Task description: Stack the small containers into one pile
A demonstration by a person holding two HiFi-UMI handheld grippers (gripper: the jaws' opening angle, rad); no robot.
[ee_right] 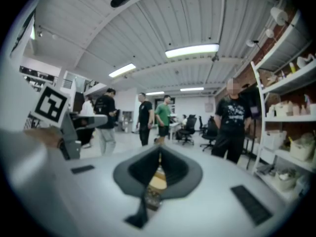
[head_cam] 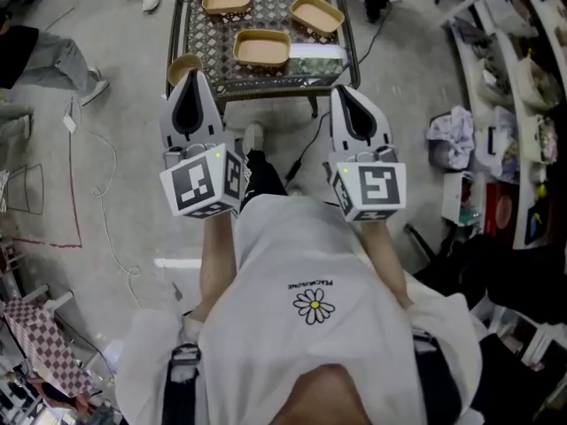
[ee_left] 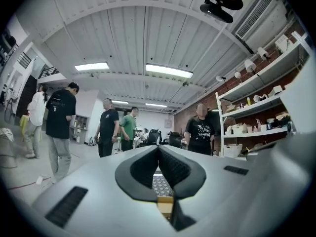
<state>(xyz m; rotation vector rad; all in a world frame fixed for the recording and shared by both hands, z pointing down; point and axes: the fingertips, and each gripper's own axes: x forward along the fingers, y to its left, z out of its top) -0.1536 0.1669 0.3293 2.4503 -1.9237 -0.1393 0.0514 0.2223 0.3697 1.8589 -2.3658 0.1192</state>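
Three tan rectangular containers sit on a small lattice-top table [head_cam: 202, 27]: one at the back left [head_cam: 227, 0], one at the back right [head_cam: 317, 14], one at the front middle [head_cam: 261, 49]. A round tan container [head_cam: 182, 65] stands at the table's front left corner, partly hidden by my left gripper [head_cam: 196, 76]. My right gripper [head_cam: 344, 90] hangs just before the table's front right corner. Both are held level above the floor, shut and empty. Each gripper view shows its jaws closed, left gripper [ee_left: 158, 147] and right gripper [ee_right: 159, 153], with a bit of tan container [ee_right: 158, 180] below.
A pale green-white strip [head_cam: 316, 52] lies on the table beside the front container. Shelving crammed with items [head_cam: 514, 78] runs along the right. A cable [head_cam: 106, 202] trails over the floor on the left. Several people [ee_left: 108, 127] stand further off in the room.
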